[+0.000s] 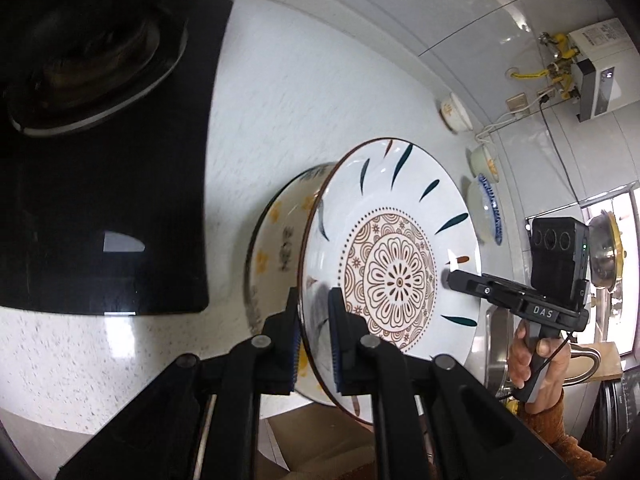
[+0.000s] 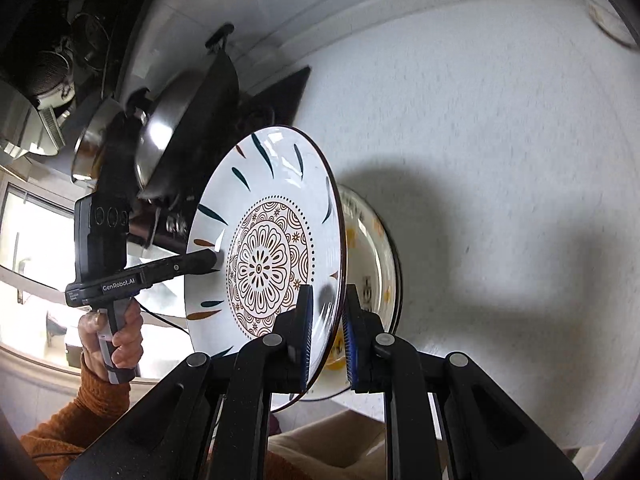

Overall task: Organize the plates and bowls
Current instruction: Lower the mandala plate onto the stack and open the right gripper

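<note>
A white plate with a brown mandala centre and dark leaf marks (image 1: 394,268) is held between both grippers above the counter; it also shows in the right wrist view (image 2: 268,256). My left gripper (image 1: 314,332) is shut on its rim. My right gripper (image 2: 326,332) straddles the opposite rim with a small gap at one pad, and shows in the left wrist view (image 1: 450,276) at the plate's edge. Beneath the plate sits a bowl with yellow flowers (image 1: 276,240), which also shows in the right wrist view (image 2: 372,248).
A black cooktop (image 1: 108,184) with a wok (image 2: 188,120) lies beside the speckled white counter (image 2: 500,160). Several small bowls and a blue-rimmed dish (image 1: 486,208) stand by the tiled wall. A steel sink (image 1: 496,344) and a pot are near the right hand.
</note>
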The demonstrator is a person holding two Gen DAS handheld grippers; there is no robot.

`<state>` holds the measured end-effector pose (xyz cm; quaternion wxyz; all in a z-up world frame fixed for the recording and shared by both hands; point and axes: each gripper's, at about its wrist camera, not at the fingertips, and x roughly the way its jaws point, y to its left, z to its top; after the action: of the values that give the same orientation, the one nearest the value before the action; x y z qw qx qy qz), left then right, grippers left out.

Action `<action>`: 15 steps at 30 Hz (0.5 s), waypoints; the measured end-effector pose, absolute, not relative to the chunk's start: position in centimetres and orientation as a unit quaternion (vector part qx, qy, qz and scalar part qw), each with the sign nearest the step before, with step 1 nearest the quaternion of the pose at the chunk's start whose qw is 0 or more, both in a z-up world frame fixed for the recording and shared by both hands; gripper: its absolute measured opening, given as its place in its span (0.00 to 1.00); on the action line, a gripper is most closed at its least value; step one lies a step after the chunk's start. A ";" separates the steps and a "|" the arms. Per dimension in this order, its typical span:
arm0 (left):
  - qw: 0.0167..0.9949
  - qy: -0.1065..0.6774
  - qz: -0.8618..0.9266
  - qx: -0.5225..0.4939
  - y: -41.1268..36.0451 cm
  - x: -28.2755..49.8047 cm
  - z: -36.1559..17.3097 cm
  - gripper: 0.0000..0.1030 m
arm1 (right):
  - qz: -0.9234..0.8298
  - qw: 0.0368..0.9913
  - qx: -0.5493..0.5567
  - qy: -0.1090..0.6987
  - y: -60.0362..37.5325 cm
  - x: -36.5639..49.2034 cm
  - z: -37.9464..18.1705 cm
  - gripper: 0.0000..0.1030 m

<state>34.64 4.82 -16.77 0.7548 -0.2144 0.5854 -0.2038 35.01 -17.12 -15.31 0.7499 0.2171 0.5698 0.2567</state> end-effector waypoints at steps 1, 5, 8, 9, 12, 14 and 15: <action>0.754 0.588 -0.200 -0.213 4.9 34.4 -17.4 0.11 | 0.254 0.748 0.216 0.574 -16.4 34.8 -15.8 0.13; 0.751 0.592 -0.200 -0.215 5.1 34.2 -18.4 0.11 | 0.238 0.738 0.218 0.593 -15.5 34.4 -18.0 0.13; 0.750 0.597 -0.200 -0.202 4.8 34.4 -18.6 0.11 | 0.231 0.734 0.224 0.597 -15.7 34.8 -18.6 0.13; 0.752 0.596 -0.199 -0.198 4.5 34.6 -18.6 0.10 | 0.229 0.735 0.223 0.598 -15.6 34.9 -18.7 0.13; 0.754 0.596 -0.194 -0.195 4.7 34.8 -18.6 0.10 | 0.225 0.735 0.223 0.599 -15.6 34.6 -18.9 0.13; 0.751 0.598 -0.197 -0.199 4.5 35.1 -18.7 0.10 | 0.220 0.735 0.223 0.602 -16.0 34.5 -18.9 0.15; 0.753 0.597 -0.197 -0.194 4.4 35.1 -18.7 0.10 | 0.217 0.735 0.225 0.602 -16.2 34.5 -18.9 0.15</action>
<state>35.10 4.41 -18.69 0.7530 -0.1942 0.5971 -0.1971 34.46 -16.20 -18.86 0.7345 0.2253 0.6023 0.2167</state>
